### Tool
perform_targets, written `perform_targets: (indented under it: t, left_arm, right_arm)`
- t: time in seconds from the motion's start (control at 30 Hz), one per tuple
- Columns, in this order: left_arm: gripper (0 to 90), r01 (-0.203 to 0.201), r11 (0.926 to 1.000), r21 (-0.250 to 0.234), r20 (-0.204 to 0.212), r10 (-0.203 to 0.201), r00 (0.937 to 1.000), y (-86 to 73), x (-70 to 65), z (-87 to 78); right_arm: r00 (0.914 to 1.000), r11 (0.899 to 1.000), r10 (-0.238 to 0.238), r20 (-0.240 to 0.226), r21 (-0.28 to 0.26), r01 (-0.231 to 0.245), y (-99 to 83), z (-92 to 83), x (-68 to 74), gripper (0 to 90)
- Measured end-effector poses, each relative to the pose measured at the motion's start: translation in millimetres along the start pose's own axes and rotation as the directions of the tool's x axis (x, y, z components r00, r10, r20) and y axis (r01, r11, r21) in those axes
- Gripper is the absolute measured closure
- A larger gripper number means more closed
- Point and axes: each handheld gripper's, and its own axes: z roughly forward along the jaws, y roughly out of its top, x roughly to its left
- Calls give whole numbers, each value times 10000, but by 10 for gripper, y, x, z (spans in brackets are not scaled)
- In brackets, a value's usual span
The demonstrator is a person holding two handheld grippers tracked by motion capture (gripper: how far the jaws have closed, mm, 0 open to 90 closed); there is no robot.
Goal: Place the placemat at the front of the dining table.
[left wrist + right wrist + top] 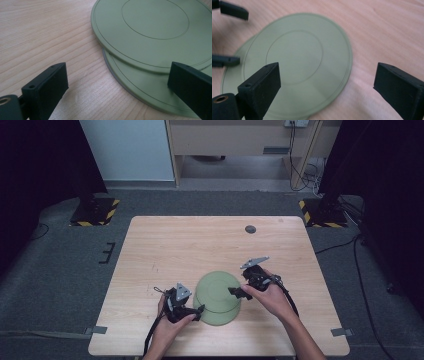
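Note:
Two flat pale-green plates lie stacked and offset on the wooden table [165,245]. The upper plate [217,287] [155,30] [297,62] rests toward the back, and the lower plate [222,319] [140,85] [232,75] pokes out toward the front edge. My left gripper [199,310] [119,72] stands open at the plates' front-left rim, one jaw over bare wood and the other over the lower plate's edge. My right gripper [235,292] [328,73] is open at the right rim, straddling the upper plate's edge. Nothing is held.
A small dark round disc [250,229] sits near the table's back edge. The plates lie close to the front edge. Black stands with yellow-striped feet [95,210] flank the table on the grey floor. A cable [152,332] trails from my left gripper.

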Motion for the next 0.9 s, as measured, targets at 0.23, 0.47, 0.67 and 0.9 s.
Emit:
perform_targets:
  t: [0.23,0.47,0.67,0.9]
  left_arm:
    - [20,41,10000,2,16,-41,10000,-3,2,1]
    - [15,86,10000,-15,25,-86,10000,-6,7,7]
    - [11,124,9999,-15,24,-124,9999,-5,9,13]
    - [6,155,9999,-17,40,-155,9999,-4,13,21]
  right_arm:
    - [10000,9997,43,55,249,-44,198,186,-49,101]
    - [9991,9985,416,-114,371,-412,224,389,-115,151]
    - [9983,9978,509,-293,447,-496,218,464,-135,158]
    - [9969,9968,625,-471,536,-600,213,519,-145,160]
